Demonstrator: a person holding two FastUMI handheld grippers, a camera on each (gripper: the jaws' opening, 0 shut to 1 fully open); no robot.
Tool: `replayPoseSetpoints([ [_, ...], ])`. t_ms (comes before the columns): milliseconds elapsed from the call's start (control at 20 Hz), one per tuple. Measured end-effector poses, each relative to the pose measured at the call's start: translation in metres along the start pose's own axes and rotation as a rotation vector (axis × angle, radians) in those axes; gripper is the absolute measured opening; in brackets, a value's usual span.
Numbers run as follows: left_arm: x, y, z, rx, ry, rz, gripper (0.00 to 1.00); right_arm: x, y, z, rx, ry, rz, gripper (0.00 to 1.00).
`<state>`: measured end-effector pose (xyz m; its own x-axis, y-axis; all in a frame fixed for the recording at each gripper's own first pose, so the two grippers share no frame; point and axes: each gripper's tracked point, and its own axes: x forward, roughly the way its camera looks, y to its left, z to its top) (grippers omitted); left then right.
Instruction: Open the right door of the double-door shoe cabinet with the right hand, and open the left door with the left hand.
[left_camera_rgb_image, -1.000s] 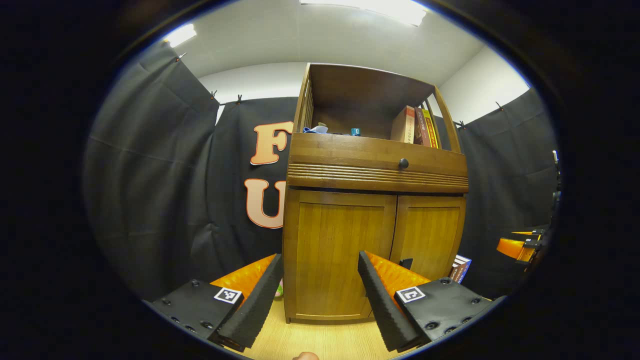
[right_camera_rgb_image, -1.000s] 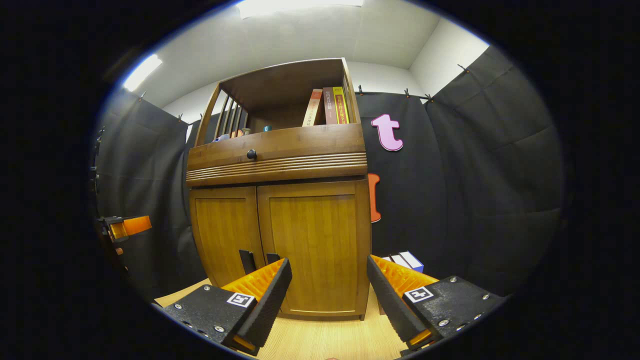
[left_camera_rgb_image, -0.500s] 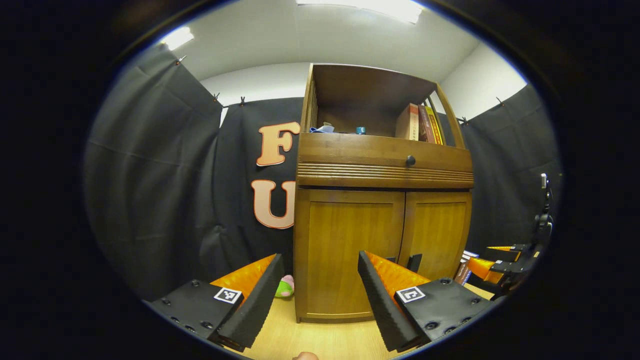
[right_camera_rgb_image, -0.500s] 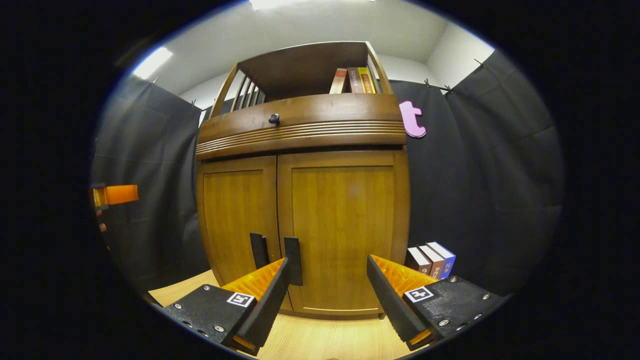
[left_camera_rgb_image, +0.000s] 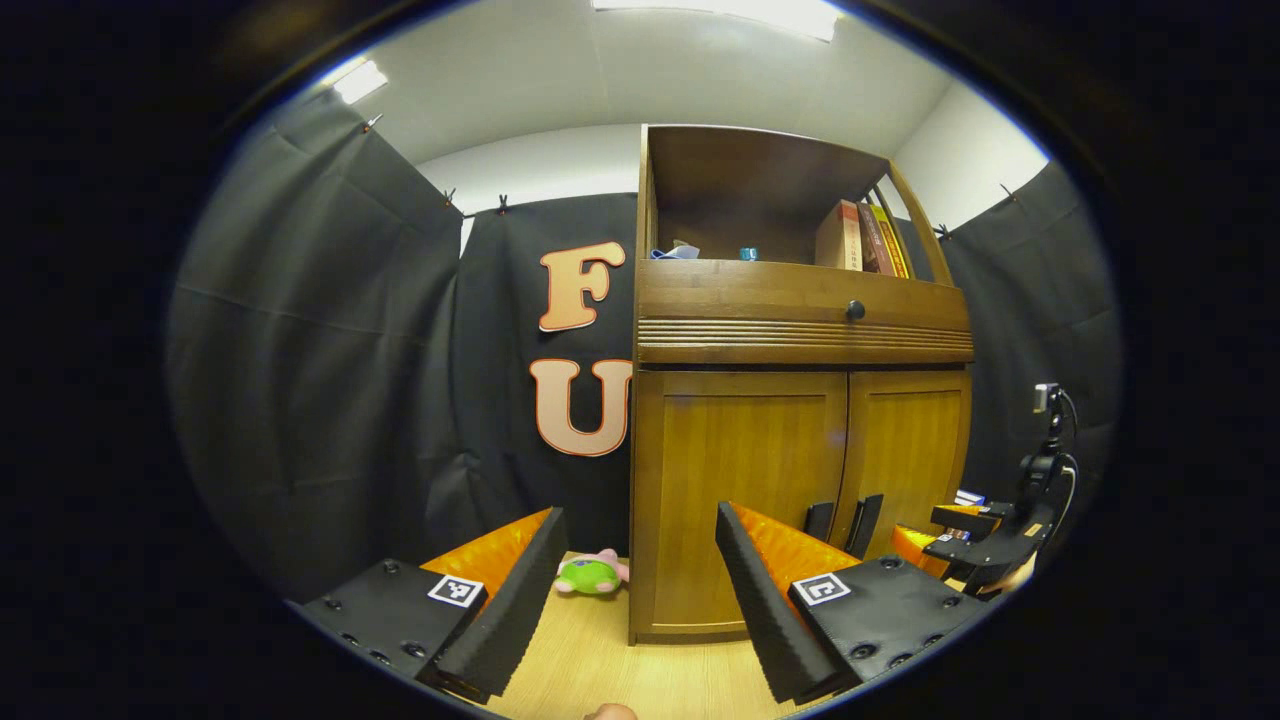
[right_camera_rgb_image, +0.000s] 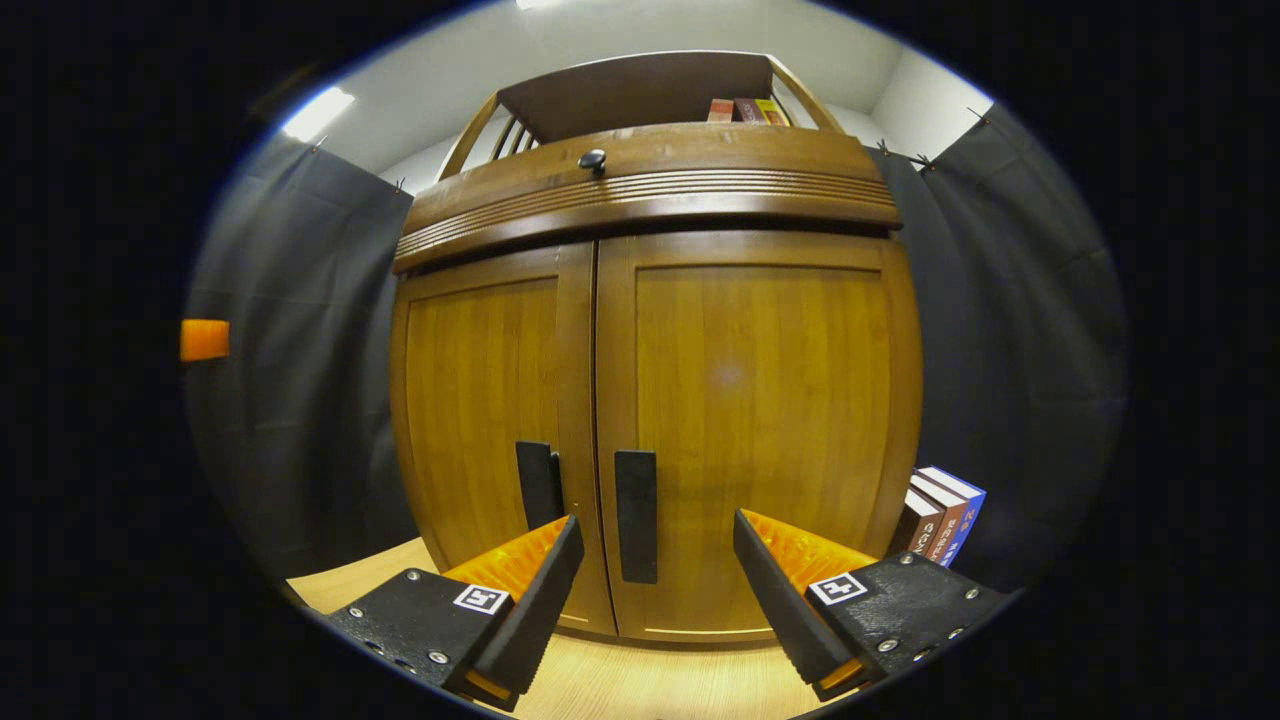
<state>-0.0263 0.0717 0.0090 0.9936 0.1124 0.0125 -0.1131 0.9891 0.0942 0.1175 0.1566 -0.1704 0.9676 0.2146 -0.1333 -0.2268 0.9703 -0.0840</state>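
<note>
The right gripper (right_camera_rgb_image: 655, 590) is held spread and empty just before the cabinet (right_camera_rgb_image: 650, 190), near the right door's handle (right_camera_rgb_image: 636, 515). Both doors are closed. The left gripper (left_camera_rgb_image: 635, 590) is spread too, farther back.

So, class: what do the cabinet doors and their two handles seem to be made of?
Cabinet doors: wood or wood veneer, as vertical grain shows, with a satin varnish that catches a soft glare. Handles: flat, matte black bars, maybe painted metal or plastic; the look leaves it open.

Green plush toy (left_camera_rgb_image: 588, 576) on the wooden floor (left_camera_rgb_image: 590, 660); upright books (right_camera_rgb_image: 944, 514) beside the cabinet.
</note>
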Motion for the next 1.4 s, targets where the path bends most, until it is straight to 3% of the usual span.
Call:
replayPoseSetpoints([
  [350,0.005,0.017,-0.014,0.0,0.02,0.015,0.96,0.049,0.004,-0.03,0.064,0.047,-0.02,0.92],
  [400,0.006,0.019,-0.015,-0.001,0.021,0.018,0.95,0.055,0.004,-0.032,0.068,0.051,-0.024,1.0],
  [450,0.007,0.021,-0.016,-0.001,0.021,0.023,0.95,0.06,0.004,-0.033,0.07,0.052,-0.03,0.87],
  [500,0.008,0.023,-0.017,0.0,0.023,0.027,0.96,0.065,0.004,-0.033,0.073,0.049,-0.036,0.85],
  [550,0.009,0.024,-0.018,0.0,0.024,0.03,0.96,0.069,0.004,-0.034,0.078,0.049,-0.043,0.92],
  [600,0.01,0.025,-0.02,-0.001,0.028,0.031,0.95,0.071,0.003,-0.035,0.082,0.049,-0.047,0.78],
  [650,0.01,0.026,-0.021,-0.002,0.03,0.031,0.95,0.074,0.002,-0.035,0.089,0.047,-0.051,0.72],
  [700,0.01,0.027,-0.022,-0.002,0.03,0.032,0.95,0.077,0.001,-0.035,0.093,0.045,-0.055,0.7],
  [750,0.01,0.027,-0.021,-0.002,0.029,0.033,0.95,0.079,0.0,-0.036,0.095,0.046,-0.062,0.76],
  [850,0.009,0.028,-0.021,-0.005,0.026,0.034,0.95,0.085,0.0,-0.039,0.106,0.058,-0.056,0.43],
  [900,0.01,0.028,-0.021,-0.006,0.026,0.036,0.95,0.086,0.002,-0.041,0.113,0.067,-0.053,0.62],
  [950,0.008,0.029,-0.022,-0.005,0.027,0.039,0.95,0.088,0.003,-0.044,0.117,0.075,-0.053,0.36],
  [1000,0.007,0.029,-0.023,-0.004,0.028,0.04,0.95,0.089,0.003,-0.047,0.121,0.084,-0.055,0.44],
  [1200,0.002,0.029,-0.024,-0.003,0.032,0.04,0.96,0.087,0.004,-0.046,0.112,0.084,-0.053,0.37],
  [1250,0.001,0.03,-0.024,-0.002,0.031,0.042,0.95,0.086,0.005,-0.045,0.105,0.08,-0.047,0.24],
  [1300,-0.001,0.03,-0.024,-0.002,0.029,0.044,0.95,0.083,0.005,-0.044,0.101,0.078,-0.043,0.34],
  [1400,-0.004,0.031,-0.022,-0.005,0.024,0.052,0.95,0.069,0.005,-0.045,0.093,0.08,-0.026,0.33],
])
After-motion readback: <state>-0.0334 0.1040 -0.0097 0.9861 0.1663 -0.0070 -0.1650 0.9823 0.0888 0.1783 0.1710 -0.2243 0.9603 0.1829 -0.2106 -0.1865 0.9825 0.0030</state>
